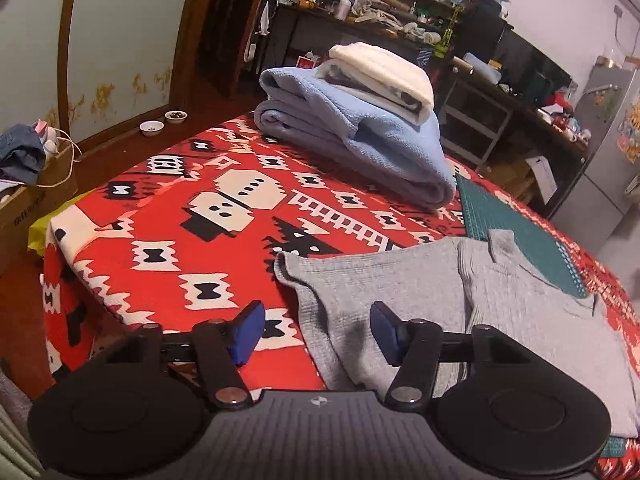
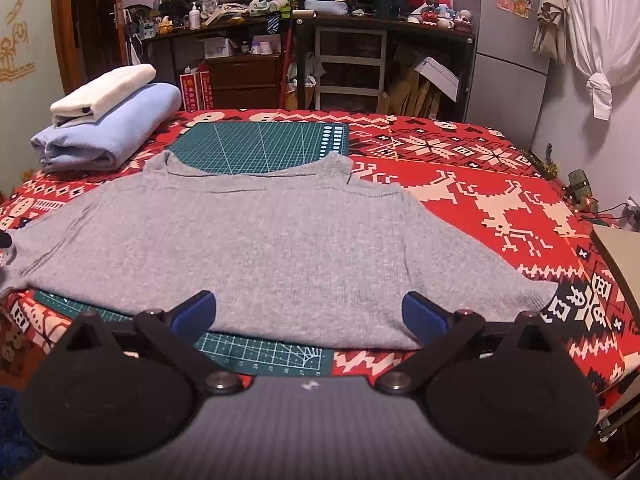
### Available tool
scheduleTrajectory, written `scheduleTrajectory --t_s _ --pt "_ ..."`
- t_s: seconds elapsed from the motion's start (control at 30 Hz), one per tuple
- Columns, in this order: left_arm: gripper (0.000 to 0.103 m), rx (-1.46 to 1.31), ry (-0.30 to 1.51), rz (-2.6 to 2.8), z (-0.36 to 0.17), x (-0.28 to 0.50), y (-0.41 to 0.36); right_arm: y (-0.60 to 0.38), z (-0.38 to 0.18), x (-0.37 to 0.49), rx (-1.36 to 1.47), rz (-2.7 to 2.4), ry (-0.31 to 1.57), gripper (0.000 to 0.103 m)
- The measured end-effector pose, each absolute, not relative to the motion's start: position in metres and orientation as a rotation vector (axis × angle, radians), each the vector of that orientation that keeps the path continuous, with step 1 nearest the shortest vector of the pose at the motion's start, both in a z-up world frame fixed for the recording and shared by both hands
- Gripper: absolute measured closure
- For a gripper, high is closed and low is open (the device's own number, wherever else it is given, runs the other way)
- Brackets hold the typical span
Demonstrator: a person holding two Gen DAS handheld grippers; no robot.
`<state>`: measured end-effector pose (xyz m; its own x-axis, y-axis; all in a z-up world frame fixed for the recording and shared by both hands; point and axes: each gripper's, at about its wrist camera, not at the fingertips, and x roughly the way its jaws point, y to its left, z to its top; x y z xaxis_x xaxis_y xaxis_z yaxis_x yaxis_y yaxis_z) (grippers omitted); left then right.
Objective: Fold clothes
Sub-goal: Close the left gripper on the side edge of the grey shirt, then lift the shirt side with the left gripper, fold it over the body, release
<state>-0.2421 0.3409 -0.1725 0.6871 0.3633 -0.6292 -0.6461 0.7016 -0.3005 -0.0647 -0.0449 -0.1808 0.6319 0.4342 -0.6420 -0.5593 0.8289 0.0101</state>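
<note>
A grey knit sweater [image 2: 260, 248] lies spread flat on the green cutting mat [image 2: 260, 144], collar at the far side, sleeves out to both sides. My right gripper [image 2: 312, 314] hovers at the near hem, jaws wide open, pads clear of the cloth. In the left wrist view the sweater's [image 1: 400, 292] sleeve edge runs between the jaws of my left gripper [image 1: 316, 330]. Those jaws stand about half apart. One blue pad is over the grey knit, the other over the red cloth, and neither presses on the knit.
A folded blue garment [image 2: 112, 128] with a folded white one [image 2: 104, 88] on top sits at the table's far left. A red patterned cloth [image 2: 480, 200] covers the table. Cluttered shelves [image 2: 344, 60] stand behind, and a cardboard box [image 1: 24, 208] sits on the floor at left.
</note>
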Motion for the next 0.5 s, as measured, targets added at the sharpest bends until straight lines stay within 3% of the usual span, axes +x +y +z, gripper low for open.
scheduleTrajectory --t_s 0.3,0.37,0.5 --pt "0.077 -0.493 0.553 0.561 -0.178 -0.235 0.341 -0.044 -0.184 -0.061 -0.194 0.569 0.697 0.002" --pt "0.096 -0.498 0.555 0.572 -0.178 -0.235 0.342 -0.045 -0.184 -0.059 -0.190 0.567 0.699 0.002" --pt "0.099 -0.449 0.537 0.564 -0.168 -0.235 0.336 -0.047 -0.184 -0.057 -0.181 0.559 0.701 0.002"
